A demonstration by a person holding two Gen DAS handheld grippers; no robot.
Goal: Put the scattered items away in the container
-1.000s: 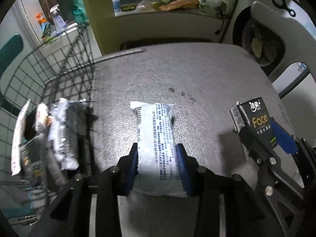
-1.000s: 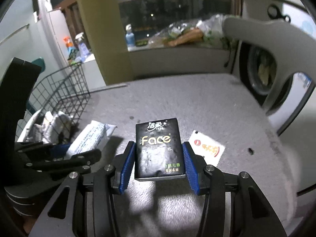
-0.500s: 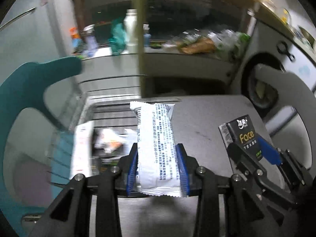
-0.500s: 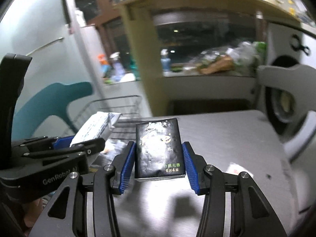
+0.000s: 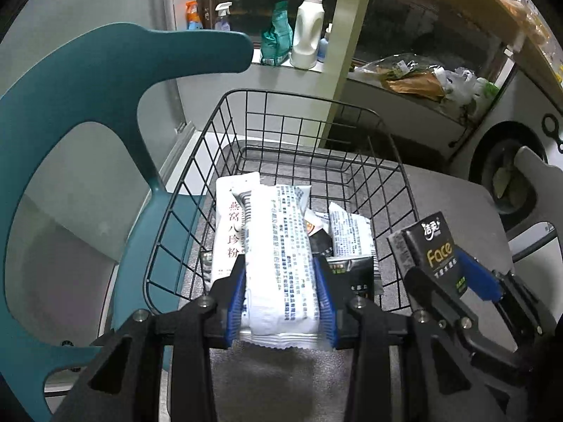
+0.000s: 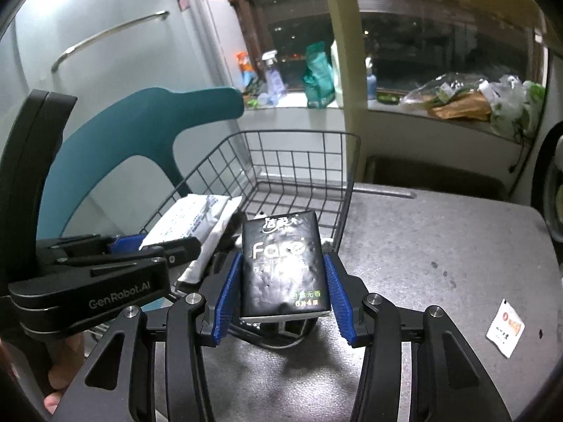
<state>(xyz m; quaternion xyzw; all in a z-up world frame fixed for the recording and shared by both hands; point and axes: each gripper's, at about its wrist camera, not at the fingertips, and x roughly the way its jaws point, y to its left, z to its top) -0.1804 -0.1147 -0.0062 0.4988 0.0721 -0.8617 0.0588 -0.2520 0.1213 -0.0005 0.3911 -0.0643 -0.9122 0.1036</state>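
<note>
Firstly, left hand-held gripper point(image 5: 281, 293): blue pads clamped on a white printed packet point(image 5: 281, 260), held over the near end of the wire basket point(image 5: 309, 130). Right hand-held gripper point(image 6: 281, 293): clamped on a black tissue pack point(image 6: 283, 267), just beside the basket's near right corner. Basket contents: several packets. Grey bench point(image 6: 440, 239): one small white sachet point(image 6: 505, 328), well apart from the basket.

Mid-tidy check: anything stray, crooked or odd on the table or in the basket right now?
One stray: a small white sachet lies alone on the grey table, right of the wire basket. Otherwise normal: left gripper holds a white packet, right gripper a black tissue pack.
</note>
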